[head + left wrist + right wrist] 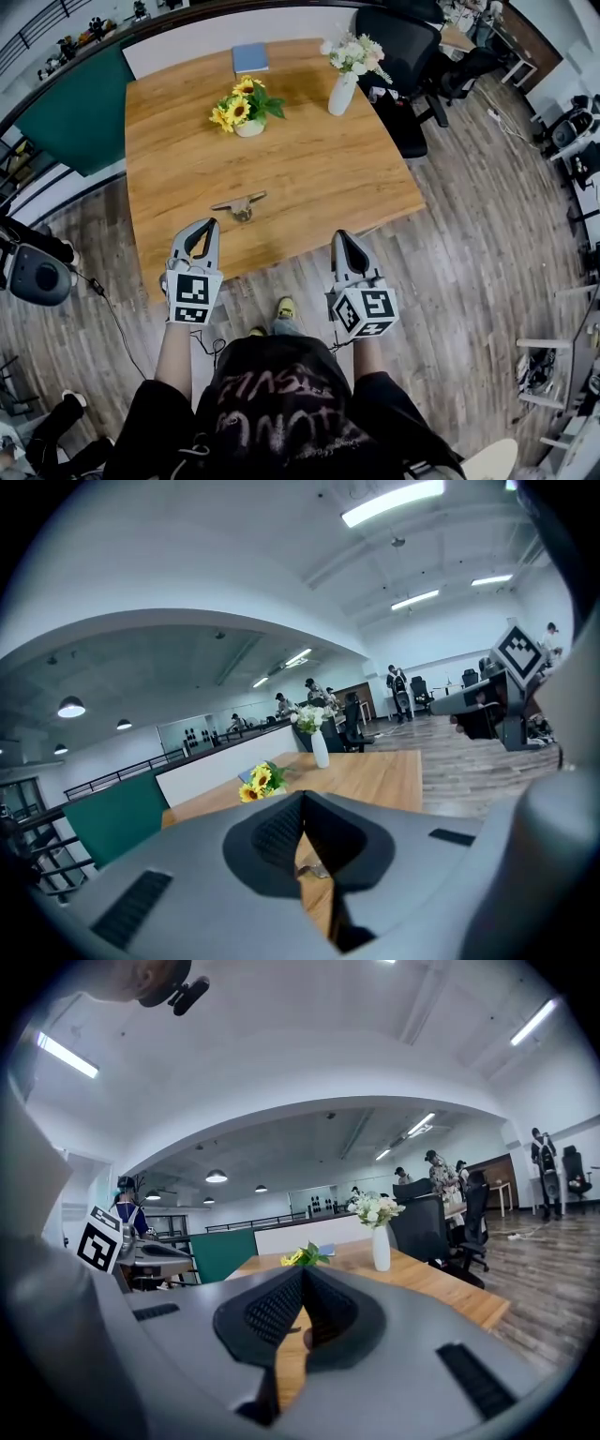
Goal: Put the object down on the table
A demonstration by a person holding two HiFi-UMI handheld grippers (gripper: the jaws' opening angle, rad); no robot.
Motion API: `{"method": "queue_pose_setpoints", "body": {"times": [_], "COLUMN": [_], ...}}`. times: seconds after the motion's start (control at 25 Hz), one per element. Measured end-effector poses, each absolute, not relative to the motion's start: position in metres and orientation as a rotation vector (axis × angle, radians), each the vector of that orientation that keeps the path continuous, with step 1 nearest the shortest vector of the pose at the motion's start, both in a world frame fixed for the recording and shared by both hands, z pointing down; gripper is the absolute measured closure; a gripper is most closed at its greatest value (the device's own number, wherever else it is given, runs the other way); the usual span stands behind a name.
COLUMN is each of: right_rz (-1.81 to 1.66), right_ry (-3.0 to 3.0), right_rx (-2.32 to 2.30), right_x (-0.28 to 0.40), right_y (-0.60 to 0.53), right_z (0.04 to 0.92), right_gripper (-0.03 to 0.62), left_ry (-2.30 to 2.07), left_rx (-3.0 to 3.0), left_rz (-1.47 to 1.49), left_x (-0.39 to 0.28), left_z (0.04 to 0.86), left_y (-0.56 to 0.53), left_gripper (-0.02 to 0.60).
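A small grey-tan object [242,204] with a long flat arm lies on the wooden table [309,178], near its front edge and apart from both grippers. My left gripper [211,223] hovers just in front of it, over the table's front edge, jaws closed tip to tip with nothing between them. In the left gripper view the tips [302,801] meet and the object [315,869] shows on the table through the gap below them. My right gripper [339,235] is held off the table's front edge, shut and empty; its tips [305,1276] touch in the right gripper view.
A pot of sunflowers [246,108] stands mid-table, a white vase of white flowers [343,89] at the back right, a blue book [249,58] at the far edge. A black office chair [403,56] stands to the table's right. Wood floor surrounds the table.
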State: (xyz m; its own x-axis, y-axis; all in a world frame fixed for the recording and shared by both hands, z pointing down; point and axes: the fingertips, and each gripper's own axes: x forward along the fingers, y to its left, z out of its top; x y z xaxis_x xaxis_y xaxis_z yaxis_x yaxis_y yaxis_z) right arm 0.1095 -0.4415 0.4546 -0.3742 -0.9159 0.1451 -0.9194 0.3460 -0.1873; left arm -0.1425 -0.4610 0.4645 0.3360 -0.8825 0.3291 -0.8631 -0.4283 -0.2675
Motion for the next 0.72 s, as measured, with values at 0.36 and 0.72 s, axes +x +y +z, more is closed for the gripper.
{"method": "queue_pose_setpoints", "body": {"times": [0.36,0.72], "right_rz": [0.292,0.242], "right_ry": [-2.559,-2.542], "right_rx": [1.769,1.803], "right_x": [0.11,0.109], "right_y": [-0.418,-0.404], "right_z": [0.438,0.423], "right_gripper": [0.591,0.591], "left_ry": [1.745,1.787], "left_rx": [-2.456,-2.408], "left_rz": [-0.458,-0.366], "left_x": [-0.173,-0.194], "left_z": [0.417,0.4], "left_y": [-0.432,-0.408], "left_gripper": [0.569,0.569]}}
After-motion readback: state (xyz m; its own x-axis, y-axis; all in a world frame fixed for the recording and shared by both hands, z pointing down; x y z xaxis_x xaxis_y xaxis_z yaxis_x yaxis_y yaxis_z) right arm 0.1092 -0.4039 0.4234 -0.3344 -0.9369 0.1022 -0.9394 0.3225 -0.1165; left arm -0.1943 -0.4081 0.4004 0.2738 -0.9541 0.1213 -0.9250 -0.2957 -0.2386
